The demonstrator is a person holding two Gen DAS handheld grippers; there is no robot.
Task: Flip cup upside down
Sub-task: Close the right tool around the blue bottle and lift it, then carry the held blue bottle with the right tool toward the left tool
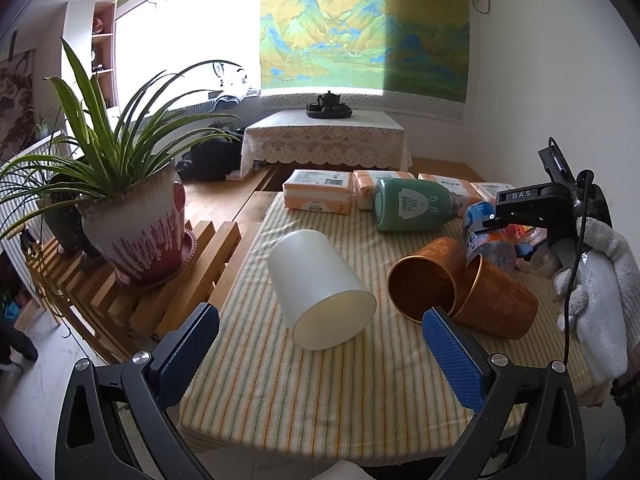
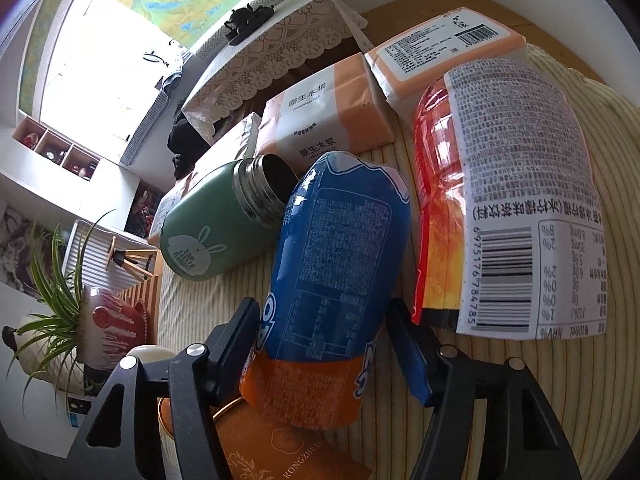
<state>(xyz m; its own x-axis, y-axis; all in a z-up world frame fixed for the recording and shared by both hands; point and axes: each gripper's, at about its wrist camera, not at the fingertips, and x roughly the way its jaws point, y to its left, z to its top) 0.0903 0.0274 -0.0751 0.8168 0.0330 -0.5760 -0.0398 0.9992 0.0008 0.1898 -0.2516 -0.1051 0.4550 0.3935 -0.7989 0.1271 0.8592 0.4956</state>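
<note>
A white cup (image 1: 320,292) lies on its side on the striped tablecloth (image 1: 320,400), mouth toward me. My left gripper (image 1: 320,344) stands open just in front of it, its blue pads (image 1: 452,360) wide apart with nothing between them. Two orange cups (image 1: 424,280) (image 1: 496,300) lie on their sides to the right, one of them at the bottom of the right wrist view (image 2: 272,448). My right gripper (image 2: 324,336) (image 1: 486,220) is closed on a blue-and-orange bottle (image 2: 340,260) (image 1: 484,236) just behind those cups.
A green flask (image 1: 412,204) (image 2: 216,232) lies open on its side behind the cups. Tissue packs (image 1: 320,192) line the far edge. A red bottle (image 2: 500,200) lies to the right. A potted plant (image 1: 132,220) stands on a wooden rack to the left. A gloved hand (image 1: 592,280) is at the right.
</note>
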